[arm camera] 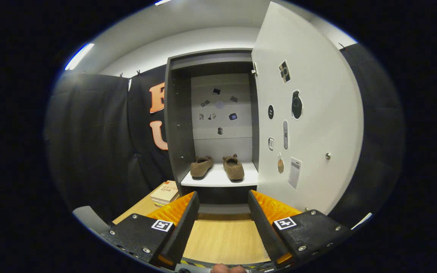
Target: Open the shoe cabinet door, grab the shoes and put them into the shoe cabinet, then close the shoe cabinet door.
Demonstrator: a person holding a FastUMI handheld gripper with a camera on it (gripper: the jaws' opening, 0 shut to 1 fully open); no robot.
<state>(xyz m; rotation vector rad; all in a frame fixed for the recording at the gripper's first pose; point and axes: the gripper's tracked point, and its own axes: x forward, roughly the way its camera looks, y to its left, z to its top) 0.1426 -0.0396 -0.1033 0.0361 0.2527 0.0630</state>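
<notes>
The dark shoe cabinet (178, 125) stands ahead on the wooden table, its white door (313, 113) swung open to the right. Two brown fuzzy shoes rest side by side on the white shelf (218, 180) inside: the left shoe (201, 166) and the right shoe (233, 167). My gripper (222, 206) is open, held back from the cabinet, its fingers well apart with nothing between them. The shoes lie beyond the fingertips, roughly centred between them.
A stack of books (164, 193) lies on the wooden table (222, 239) left of the cabinet base. Stickers and a small knob (328, 156) sit on the open door. Black cloth hangs on both sides of the cabinet. A fingertip (222, 268) shows below the fingers.
</notes>
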